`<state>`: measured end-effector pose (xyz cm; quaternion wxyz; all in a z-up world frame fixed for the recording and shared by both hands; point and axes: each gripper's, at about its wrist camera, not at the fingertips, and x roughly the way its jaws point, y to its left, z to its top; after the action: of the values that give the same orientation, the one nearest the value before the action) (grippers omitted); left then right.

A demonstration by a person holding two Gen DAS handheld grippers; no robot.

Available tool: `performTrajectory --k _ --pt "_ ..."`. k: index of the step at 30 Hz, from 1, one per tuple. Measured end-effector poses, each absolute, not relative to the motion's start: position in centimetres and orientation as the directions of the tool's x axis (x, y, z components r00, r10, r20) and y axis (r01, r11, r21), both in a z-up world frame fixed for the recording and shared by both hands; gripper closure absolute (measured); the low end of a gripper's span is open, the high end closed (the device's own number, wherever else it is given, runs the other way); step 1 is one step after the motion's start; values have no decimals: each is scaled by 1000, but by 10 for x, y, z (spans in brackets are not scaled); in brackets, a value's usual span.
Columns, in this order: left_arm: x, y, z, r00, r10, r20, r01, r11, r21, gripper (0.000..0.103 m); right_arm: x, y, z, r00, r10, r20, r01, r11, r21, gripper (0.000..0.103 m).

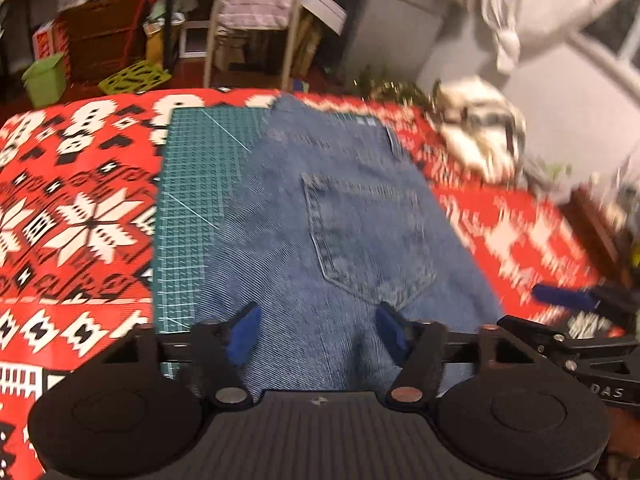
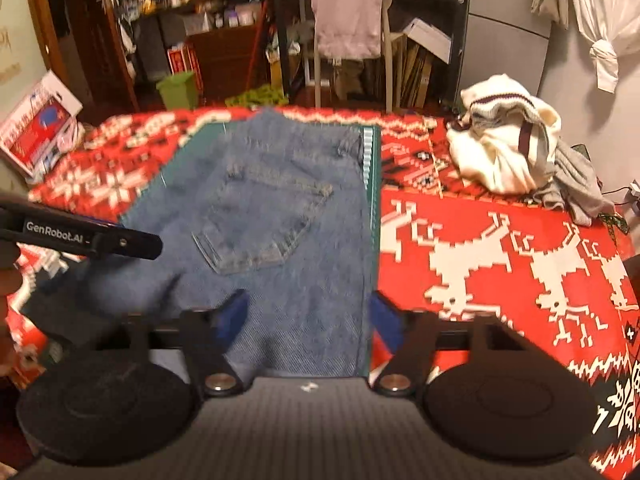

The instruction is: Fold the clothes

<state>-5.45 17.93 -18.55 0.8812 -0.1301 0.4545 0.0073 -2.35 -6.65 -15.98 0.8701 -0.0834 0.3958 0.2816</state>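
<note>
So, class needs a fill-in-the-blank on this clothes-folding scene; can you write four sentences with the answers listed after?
1. The jeans lie on a green cutting ____.
2. The tablecloth is mainly ____ with white patterns.
3. The fingers of the left gripper stand ____, with denim between them.
4. The crumpled white sweater sits to the ____ of the jeans.

Answers: mat; red; open; right

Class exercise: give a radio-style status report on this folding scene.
Left gripper open, right gripper open, both over jeans. Jeans flat on green mat. White sweater heaped aside, clear.
</note>
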Motion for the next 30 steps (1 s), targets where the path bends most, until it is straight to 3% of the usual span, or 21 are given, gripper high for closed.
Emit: performTrajectory --k 1,4,10,16,30 --pt "-55 183 -185 587 -110 -802 -141 962 -236 72 -22 -64 -157 525 433 -733 -563 822 83 70" --pt "-56 192 -186 574 -126 -809 -164 950 -264 93 -16 -44 -168 512 424 -747 -587 808 56 86" --pt "-62 189 -204 507 -177 -843 -135 950 -281 96 -17 -52 -192 525 369 -767 -575 818 -1 93" --pt "-78 188 -205 509 -167 -844 -125 956 -265 96 -26 -82 -209 540 343 -769 -553 833 -17 92" --pt "-95 178 -203 514 -185 -838 -85 961 -264 95 -40 -68 -177 517 421 -746 -627 779 6 91"
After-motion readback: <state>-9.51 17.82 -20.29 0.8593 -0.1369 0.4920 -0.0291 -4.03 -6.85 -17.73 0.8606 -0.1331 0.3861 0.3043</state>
